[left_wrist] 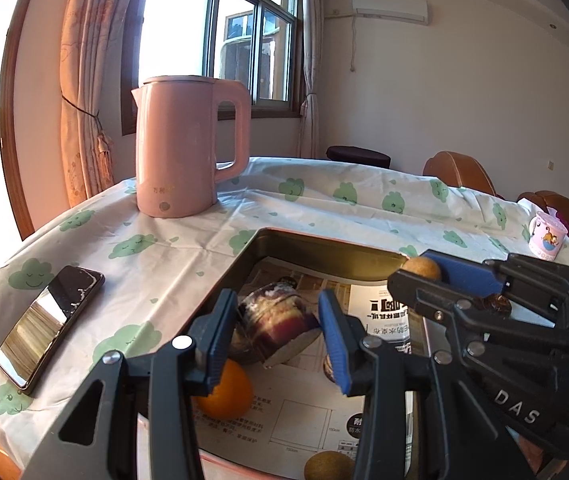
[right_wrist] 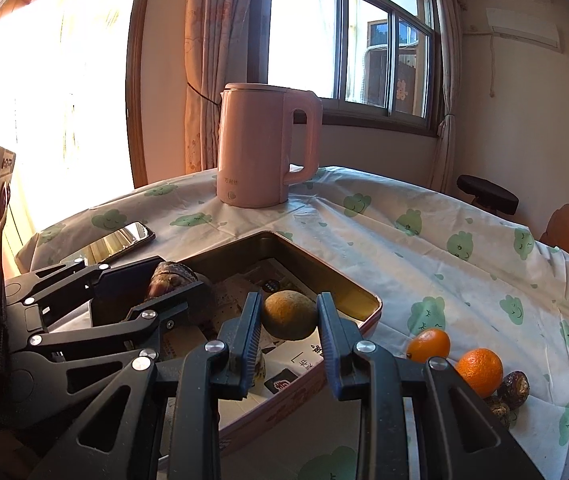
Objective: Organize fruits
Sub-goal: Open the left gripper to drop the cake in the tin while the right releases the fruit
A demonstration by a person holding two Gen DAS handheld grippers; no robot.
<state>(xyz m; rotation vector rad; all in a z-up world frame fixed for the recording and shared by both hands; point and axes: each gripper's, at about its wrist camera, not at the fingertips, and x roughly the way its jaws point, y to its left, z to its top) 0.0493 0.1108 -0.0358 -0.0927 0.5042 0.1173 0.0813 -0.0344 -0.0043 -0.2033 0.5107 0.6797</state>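
Observation:
A pink metal tray (left_wrist: 324, 246) lined with printed paper sits on the table; it also shows in the right wrist view (right_wrist: 368, 300). My left gripper (left_wrist: 280, 340) is over the tray with its jaws on either side of a purple-brown piece of sugarcane (left_wrist: 280, 320); whether they grip it is unclear. An orange (left_wrist: 228, 394) and a brown fruit (left_wrist: 326, 466) lie in the tray. My right gripper (right_wrist: 289, 330) holds a brown-green round fruit (right_wrist: 290, 314) above the tray. Two oranges (right_wrist: 478, 370) and dark fruits (right_wrist: 516, 388) lie on the cloth to the right.
A pink kettle (left_wrist: 182, 148) stands behind the tray. A phone (left_wrist: 50, 326) lies at the left on the cloud-print tablecloth (right_wrist: 464, 264). A small pink mug (left_wrist: 546, 238) stands at the far right edge. Brown chairs (left_wrist: 460, 172) stand behind the table.

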